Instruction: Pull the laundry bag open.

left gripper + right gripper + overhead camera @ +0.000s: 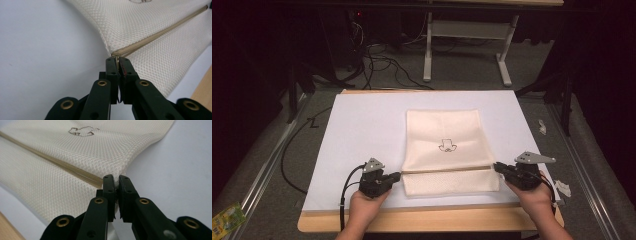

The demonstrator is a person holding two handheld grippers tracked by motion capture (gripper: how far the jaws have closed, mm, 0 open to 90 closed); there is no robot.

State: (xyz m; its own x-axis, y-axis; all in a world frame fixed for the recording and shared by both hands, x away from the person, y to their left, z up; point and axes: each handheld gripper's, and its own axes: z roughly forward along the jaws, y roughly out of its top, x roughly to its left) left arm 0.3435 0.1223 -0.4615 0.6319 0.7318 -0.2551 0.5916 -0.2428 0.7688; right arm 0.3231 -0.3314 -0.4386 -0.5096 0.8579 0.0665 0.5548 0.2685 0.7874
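Observation:
A cream mesh bag (444, 132) with a small dark logo lies flat on the white sheet (362, 130). Its tan zipper (447, 170) runs across the bag near the front. My left gripper (398, 175) is at the zipper's left end, shut on the zipper pull (116, 59). The left gripper view shows those jaws (117, 60) pinched together where the zipper (160, 32) ends. My right gripper (496, 166) is shut on the bag's right edge at the zipper's other end. In the right gripper view the jaws (115, 178) clamp the mesh fabric (75, 152) beside the zipper (50, 160).
The sheet covers a wooden table (437, 220) whose bare front edge lies under my hands. Scraps of white paper (563, 188) sit off the sheet's right side. Cables (382, 65) and a white table frame (467, 30) are on the floor behind. A green packet (226, 217) lies at lower left.

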